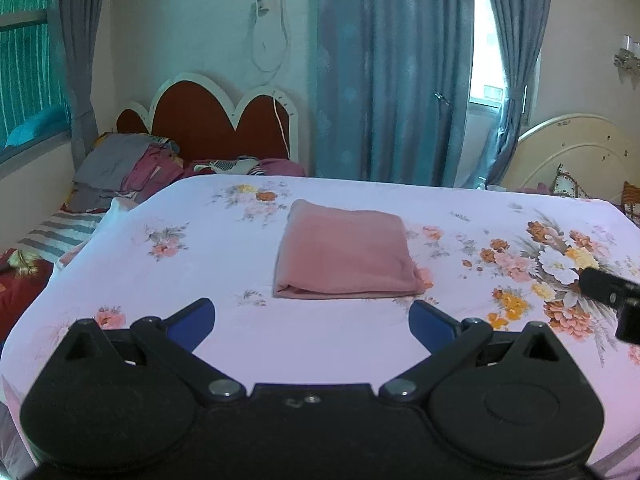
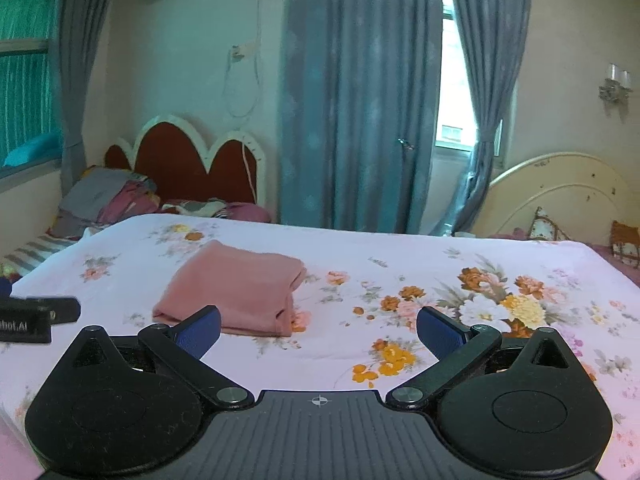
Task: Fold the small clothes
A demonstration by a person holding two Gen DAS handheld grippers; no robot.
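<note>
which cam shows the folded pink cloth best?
Left wrist: the folded pink cloth lies centred and nearly square-on, all edges clear on the floral sheet. Right wrist shows it off to the left, at an angle, its near edge partly hidden behind a blue tool finger.

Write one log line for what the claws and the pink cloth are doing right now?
pink cloth: folded, flat on floral sheet | left claw: open, empty, short of cloth | right claw: open, empty, apart from cloth
</note>
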